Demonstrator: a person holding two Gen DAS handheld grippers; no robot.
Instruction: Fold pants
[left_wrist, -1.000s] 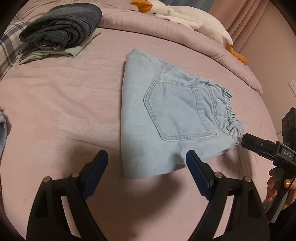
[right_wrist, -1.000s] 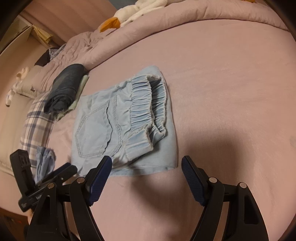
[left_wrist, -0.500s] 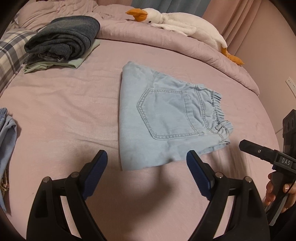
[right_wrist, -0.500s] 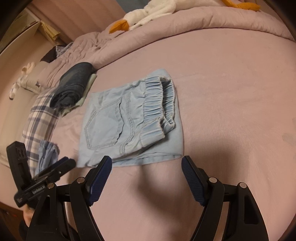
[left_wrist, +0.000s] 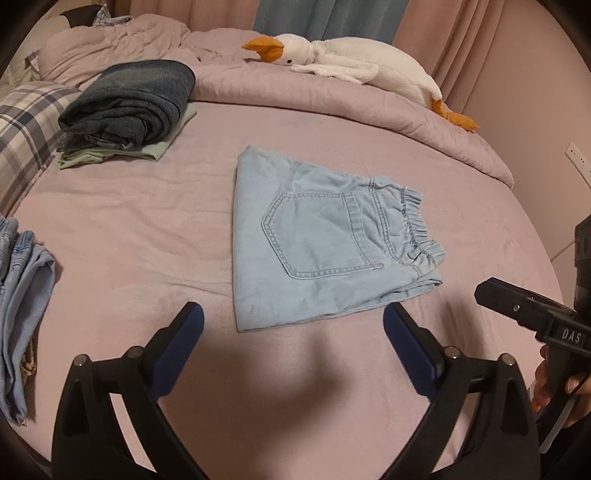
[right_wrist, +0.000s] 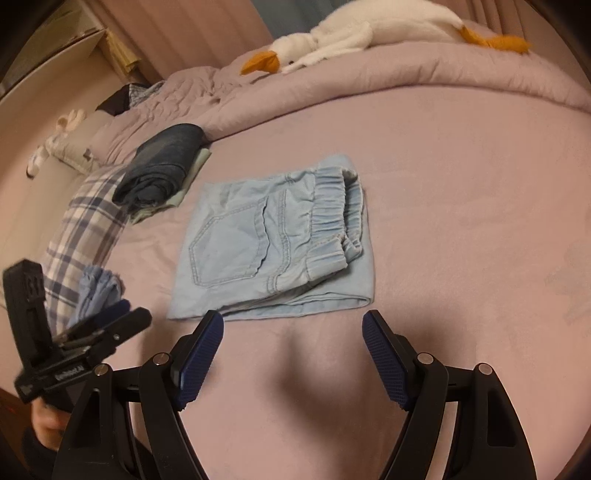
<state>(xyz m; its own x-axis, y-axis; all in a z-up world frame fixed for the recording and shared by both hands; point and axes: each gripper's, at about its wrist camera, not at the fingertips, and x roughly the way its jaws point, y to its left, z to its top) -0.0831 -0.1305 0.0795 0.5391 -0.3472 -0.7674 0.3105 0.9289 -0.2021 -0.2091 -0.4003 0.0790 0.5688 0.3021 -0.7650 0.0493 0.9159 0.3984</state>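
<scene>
Where the pink bedspread (left_wrist: 122, 236) lies smooth in the middle of the bed, the light blue pants (left_wrist: 317, 243) sit folded into a compact, roughly square packet, back pocket facing up and the gathered elastic waistband bunched along one edge. The left gripper (left_wrist: 293, 334) hovers just short of the packet's near edge, its blue-padded fingers spread wide with nothing between them. The right gripper (right_wrist: 293, 336) is likewise parted and empty, held just off the folded edge on its side, not touching the cloth.

The pants look like soft, washed denim with pale contrast stitching around the pocket; the layers show as thin stacked edges along the fold. The pads on both tools are ribbed and dark blue, set on glossy black plastic arms.

Further up the bed a dark blue garment (left_wrist: 133, 103) lies thickly rolled on top of a flat pale green one (left_wrist: 155, 151), beside a plaid pillow (left_wrist: 26, 129). A plush white goose (left_wrist: 354, 62) with an orange bill stretches along the rumpled quilt (left_wrist: 332, 99). More pale blue clothing (left_wrist: 22, 295) lies crumpled at the bed's edge.
</scene>
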